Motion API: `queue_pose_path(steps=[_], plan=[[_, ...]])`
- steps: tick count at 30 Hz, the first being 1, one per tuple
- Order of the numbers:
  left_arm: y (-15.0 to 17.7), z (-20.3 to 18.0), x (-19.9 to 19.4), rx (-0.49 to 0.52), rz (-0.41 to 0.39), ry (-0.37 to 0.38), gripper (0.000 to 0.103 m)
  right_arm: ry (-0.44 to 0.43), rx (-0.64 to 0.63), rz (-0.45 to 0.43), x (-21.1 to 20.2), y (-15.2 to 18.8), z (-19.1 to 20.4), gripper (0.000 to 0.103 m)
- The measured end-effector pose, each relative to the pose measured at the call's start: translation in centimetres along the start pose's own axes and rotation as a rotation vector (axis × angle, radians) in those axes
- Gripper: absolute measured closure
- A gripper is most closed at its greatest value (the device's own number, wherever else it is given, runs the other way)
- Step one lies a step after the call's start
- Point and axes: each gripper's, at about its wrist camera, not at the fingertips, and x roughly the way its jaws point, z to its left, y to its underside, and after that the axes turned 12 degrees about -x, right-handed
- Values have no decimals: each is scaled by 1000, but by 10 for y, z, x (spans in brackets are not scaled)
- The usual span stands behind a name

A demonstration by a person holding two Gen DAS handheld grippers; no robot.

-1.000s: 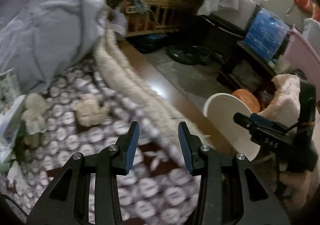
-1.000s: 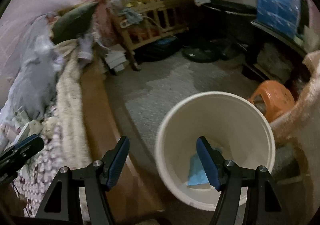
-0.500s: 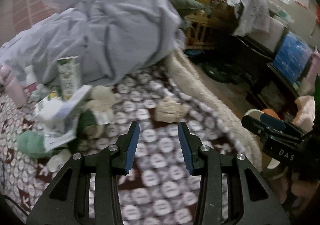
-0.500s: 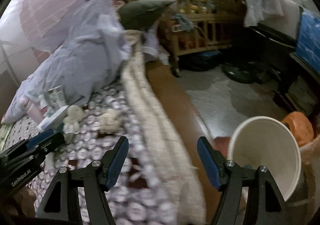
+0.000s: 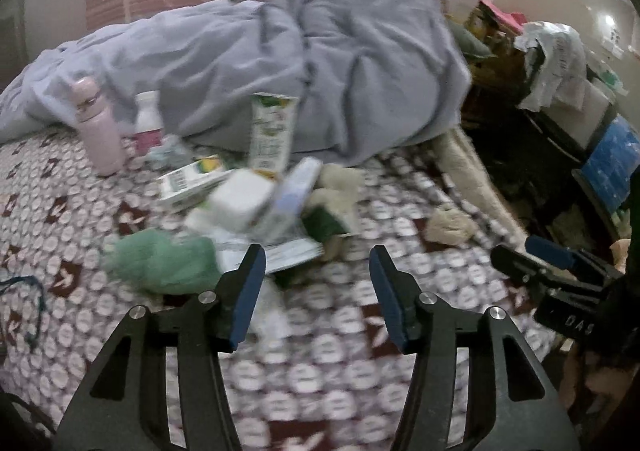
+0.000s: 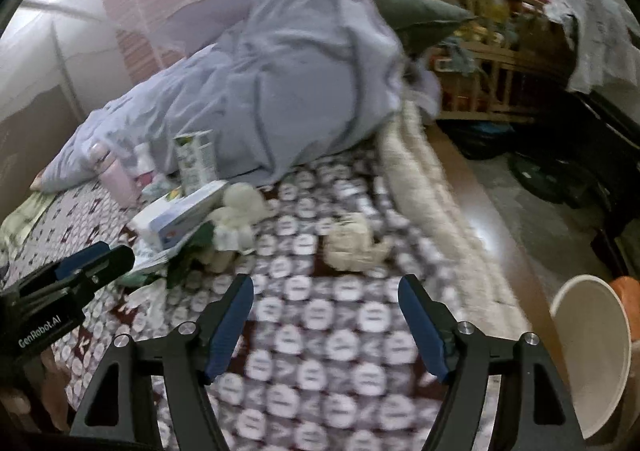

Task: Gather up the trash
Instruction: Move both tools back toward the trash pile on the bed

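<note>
Both wrist views look down at an angle onto a bed (image 5: 340, 371) covered by a maroon sheet with a white medallion pattern. The left gripper (image 5: 317, 293) has its blue-padded jaws apart, nothing between them; they have just been opening wider. The right gripper (image 6: 326, 325) likewise stands with its jaws apart and empty, also just opened further. The trash lies in a loose heap on the sheet ahead of the left gripper: an upright green-and-white carton (image 5: 271, 133), a flat white carton (image 5: 188, 181) lying on its side, a pale box (image 5: 240, 203), a blue-and-white box (image 5: 294, 191), printed paper (image 5: 280, 249) and a crumpled green item (image 5: 164, 261). A pink bottle (image 5: 98, 129) stands at the heap's far left, beside a white jar (image 5: 146, 119). A crumpled cream wad (image 6: 354, 245) lies alone on the sheet, ahead of the right gripper and apart from the heap. A rumpled lavender duvet (image 5: 300, 63) rises behind everything. A white bucket (image 6: 590, 351) stands on the floor beside the bed, at the right edge of the right wrist view. Motion blur obscures the finer details.
</note>
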Motion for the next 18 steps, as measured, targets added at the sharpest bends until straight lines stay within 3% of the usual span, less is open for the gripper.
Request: queue_pose_path(steps=[9, 14, 18], plan=[[11, 76, 1, -39, 37, -43, 50, -50, -76, 35, 26, -8, 41, 30], [25, 83, 27, -43, 128, -29, 50, -51, -73, 54, 37, -6, 42, 30], [29, 71, 47, -54, 154, -2, 50, -52, -63, 74, 49, -5, 36, 30]])
